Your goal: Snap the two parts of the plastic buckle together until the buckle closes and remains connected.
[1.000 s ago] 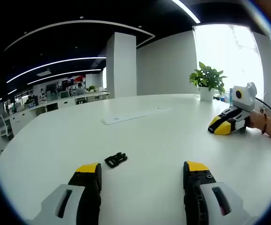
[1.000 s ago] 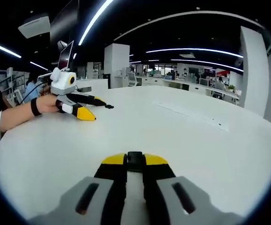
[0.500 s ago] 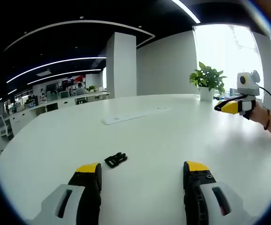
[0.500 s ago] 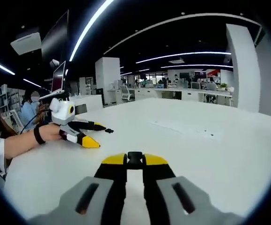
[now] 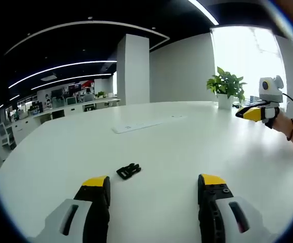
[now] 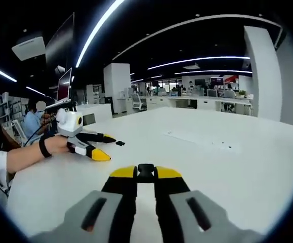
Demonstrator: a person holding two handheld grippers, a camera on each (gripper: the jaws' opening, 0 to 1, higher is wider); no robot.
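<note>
Left gripper (image 5: pixel 154 185): fingers spread wide, low over the white bench (image 5: pixel 186 136). One black buckle half (image 5: pixel 128 170) lies on the bench just beyond its left finger. Right gripper (image 6: pixel 145 173): fingers pinching the other buckle part (image 6: pixel 145 172), raised above the bench.

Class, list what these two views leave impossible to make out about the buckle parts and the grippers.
- Left gripper view: buckle part on the table is too small to show its prongs.
- Right gripper view: the right gripper hides most of its held black piece.
- Right gripper view: the left gripper hides its own fingertip gap.
</note>
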